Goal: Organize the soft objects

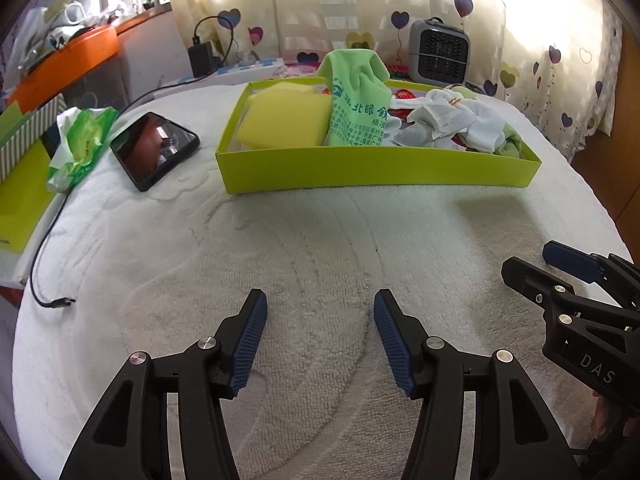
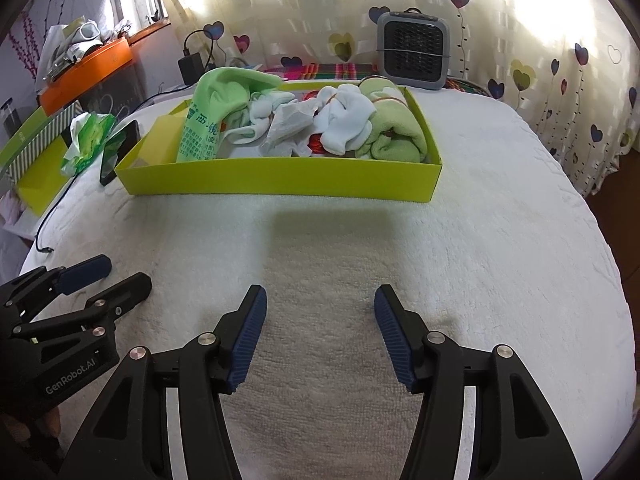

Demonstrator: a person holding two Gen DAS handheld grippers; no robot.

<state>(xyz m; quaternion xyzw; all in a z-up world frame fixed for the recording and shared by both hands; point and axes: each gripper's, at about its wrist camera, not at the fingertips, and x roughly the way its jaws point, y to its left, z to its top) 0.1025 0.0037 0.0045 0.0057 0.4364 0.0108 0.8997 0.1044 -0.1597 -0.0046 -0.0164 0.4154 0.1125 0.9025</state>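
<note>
Both grippers hang low over the near part of a white towel (image 1: 320, 240) that covers the table, each tilted steeply down and pointing toward the far edge. The left gripper (image 1: 320, 340) has its jaws spread wide with only bare towel between the blue pads (image 1: 248, 344); it holds nothing. The right gripper (image 2: 320, 336) stands just beside it, jaws likewise well apart and empty. Each shows at the side of the other's view, fingers aimed the same way.

The soft things lie in a lime box (image 2: 280, 178) set toward the far edge of the towel, well apart from both grippers. At its left end sits a yellow sponge (image 1: 284, 120); next to it a green cloth (image 1: 356, 100) with printed characters rises above the rim. White socks (image 2: 344, 124) and crumpled white pieces fill the middle, and a rolled green towel (image 2: 396, 132) lies at the right end.

Near the towel's left edge rest a phone (image 1: 154, 150), a tissue pack (image 1: 82, 140) and a black cable (image 1: 48, 248). A grey heater (image 2: 414, 56) stands beyond the box by the curtain.
</note>
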